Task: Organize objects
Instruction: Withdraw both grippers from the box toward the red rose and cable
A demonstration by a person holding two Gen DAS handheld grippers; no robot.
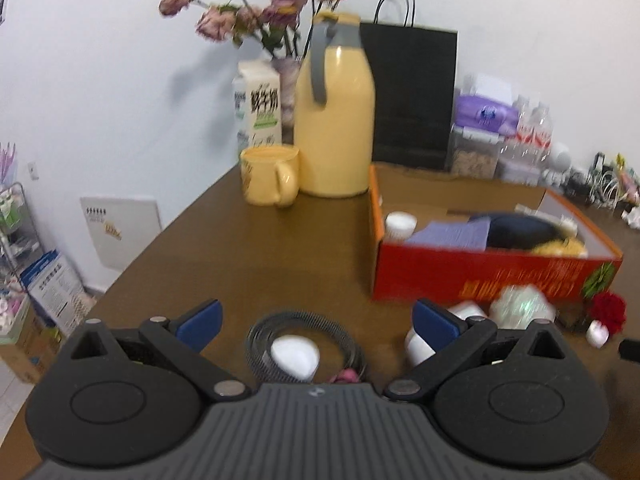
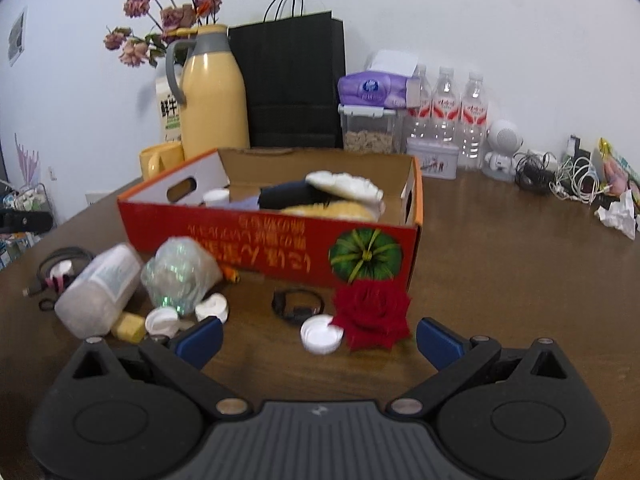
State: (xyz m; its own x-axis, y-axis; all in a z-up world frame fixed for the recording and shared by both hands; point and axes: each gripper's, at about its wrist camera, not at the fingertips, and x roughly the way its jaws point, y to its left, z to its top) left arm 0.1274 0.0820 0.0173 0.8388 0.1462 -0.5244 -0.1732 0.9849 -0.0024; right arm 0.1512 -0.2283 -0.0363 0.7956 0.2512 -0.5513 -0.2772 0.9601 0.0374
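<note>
both grippers stand released and empty. the right gripper (image 2: 319, 336) is nearer the red rose (image 2: 372, 312), just ahead between its jaws, beside the white cap (image 2: 321, 334), near the table's (image 2: 520, 280) front edge below the orange box (image 2: 280, 248). the left gripper (image 1: 316, 322) faces a blurred coil, probably cable (image 1: 296, 344).

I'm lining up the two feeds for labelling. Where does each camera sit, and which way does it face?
Left wrist: on the left gripper, low over the table, facing the yellow jug; open fingers show.
Right wrist: on the right gripper, facing the red box; open fingers show.
Shared: jug, box, black bag, red rose.
</note>
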